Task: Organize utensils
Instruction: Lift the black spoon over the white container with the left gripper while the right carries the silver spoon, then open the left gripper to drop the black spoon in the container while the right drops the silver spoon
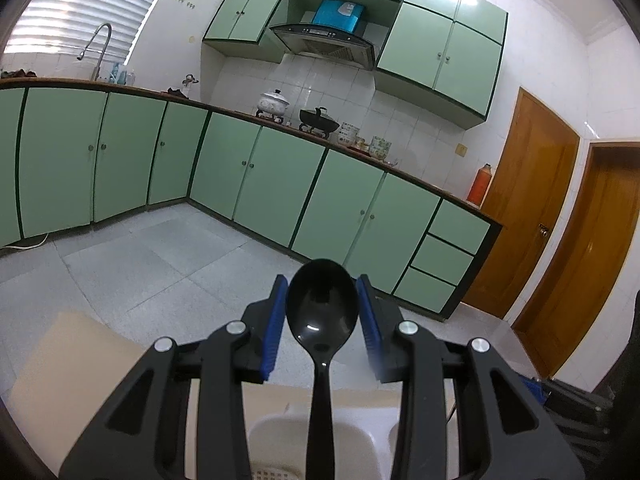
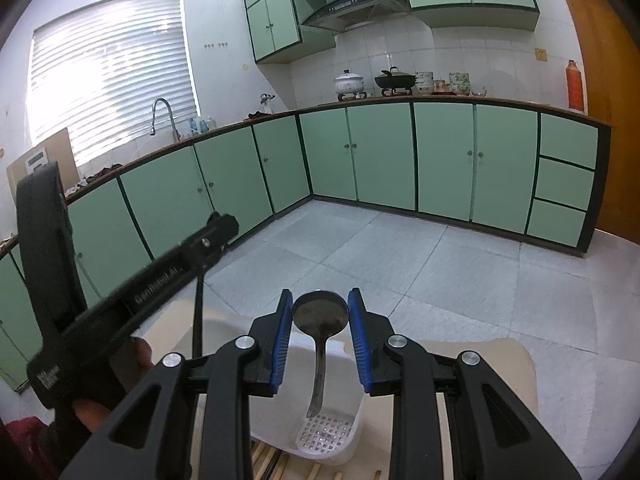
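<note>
A black plastic spoon (image 1: 322, 312) stands upright, bowl up, with its handle down in a white utensil holder (image 1: 276, 436). My left gripper (image 1: 323, 312) is open, its blue pads on either side of the spoon's bowl without touching. A metal ladle-like spoon (image 2: 320, 312) stands in the white holder (image 2: 326, 436), handle end on the perforated bottom. My right gripper (image 2: 319, 316) is open around its bowl, pads apart from it. The left gripper (image 2: 132, 292) shows at left in the right wrist view.
The holder stands on a light wooden tabletop (image 1: 76, 372). Wooden chopsticks (image 2: 272, 460) lie beside the holder. Beyond the table are grey floor tiles (image 2: 400, 248), green cabinets (image 2: 380, 156) and brown doors (image 1: 532, 220).
</note>
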A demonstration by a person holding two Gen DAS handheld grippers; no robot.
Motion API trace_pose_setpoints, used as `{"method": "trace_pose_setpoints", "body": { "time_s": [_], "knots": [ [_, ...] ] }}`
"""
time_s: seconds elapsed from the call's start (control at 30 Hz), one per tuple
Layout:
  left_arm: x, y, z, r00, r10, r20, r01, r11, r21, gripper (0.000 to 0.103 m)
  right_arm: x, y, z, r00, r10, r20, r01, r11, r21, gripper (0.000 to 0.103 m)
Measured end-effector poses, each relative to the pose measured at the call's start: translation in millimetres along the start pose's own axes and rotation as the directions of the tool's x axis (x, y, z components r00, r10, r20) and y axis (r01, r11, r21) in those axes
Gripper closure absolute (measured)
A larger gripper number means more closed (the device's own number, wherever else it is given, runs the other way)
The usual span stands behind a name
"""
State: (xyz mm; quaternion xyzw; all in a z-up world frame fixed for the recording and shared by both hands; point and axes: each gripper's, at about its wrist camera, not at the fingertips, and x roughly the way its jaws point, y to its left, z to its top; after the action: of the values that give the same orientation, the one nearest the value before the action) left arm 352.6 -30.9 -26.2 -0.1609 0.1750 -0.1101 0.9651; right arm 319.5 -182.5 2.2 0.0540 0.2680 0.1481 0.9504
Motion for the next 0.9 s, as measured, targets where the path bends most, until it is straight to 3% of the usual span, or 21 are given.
{"method": "trace_pose_setpoints", "body": {
  "time_s": [0.2, 0.3, 0.47, 0.67, 0.9],
  "knots": [
    [-3, 9, -19, 0.999, 0.02, -0.028, -0.02, 1.0, -0.007, 0.068, 3, 0, -7, 0.999, 0.023, -0.023, -0.022, 1.0, 0.007, 0.075],
    [-13, 11, -24, 0.999, 0.028, -0.034, -0.028, 1.0, -0.011, 0.056, 3, 0, -13, 0.998, 0.046, -0.044, -0.046, 0.999, 0.014, 0.074],
    [-31, 10, -26, 0.999, 0.038, -0.037, -0.037, 0.999, 0.031, 0.052, -3, 3, -16, 0.999, 0.032, -0.043, -0.031, 0.999, 0.011, 0.071],
    [-67, 5, -32, 0.997, 0.075, -0.03, -0.072, 0.993, 0.09, 0.04, -27, 0, -27, 1.0, -0.014, -0.006, 0.014, 1.0, 0.024, 0.054],
    [-113, -2, -57, 0.992, 0.105, -0.063, -0.094, 0.984, 0.154, 0.029, -64, -1, -61, 0.998, -0.06, 0.005, 0.06, 0.998, 0.022, 0.027]
  ]
}}
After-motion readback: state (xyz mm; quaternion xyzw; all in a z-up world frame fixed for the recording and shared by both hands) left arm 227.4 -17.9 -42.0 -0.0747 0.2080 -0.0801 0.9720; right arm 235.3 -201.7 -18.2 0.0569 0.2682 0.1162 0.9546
